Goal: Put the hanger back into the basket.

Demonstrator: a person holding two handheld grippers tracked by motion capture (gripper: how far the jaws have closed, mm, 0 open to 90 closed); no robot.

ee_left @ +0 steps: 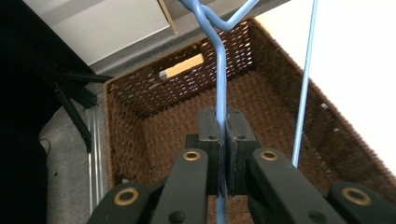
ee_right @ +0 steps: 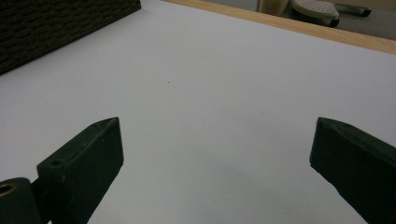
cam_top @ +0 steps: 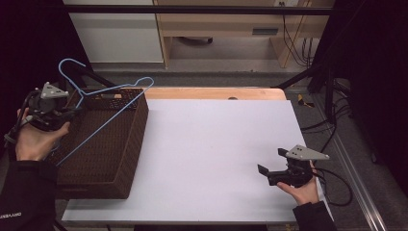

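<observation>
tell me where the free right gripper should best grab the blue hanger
Probably the long straight bottom bar of the blue hanger, coming from the table side above the basket rim. The left gripper already pinches the neck, and that bar slants clear above the basket.

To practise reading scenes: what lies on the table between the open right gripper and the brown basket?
Nothing: in the high view, only bare white table separates the right gripper from the basket.

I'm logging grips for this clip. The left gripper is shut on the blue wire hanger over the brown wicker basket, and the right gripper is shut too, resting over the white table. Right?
Not quite. The right gripper is open: the right gripper view shows its jaws wide apart over the white table. The left gripper is indeed shut on the blue wire hanger over the brown wicker basket.
</observation>
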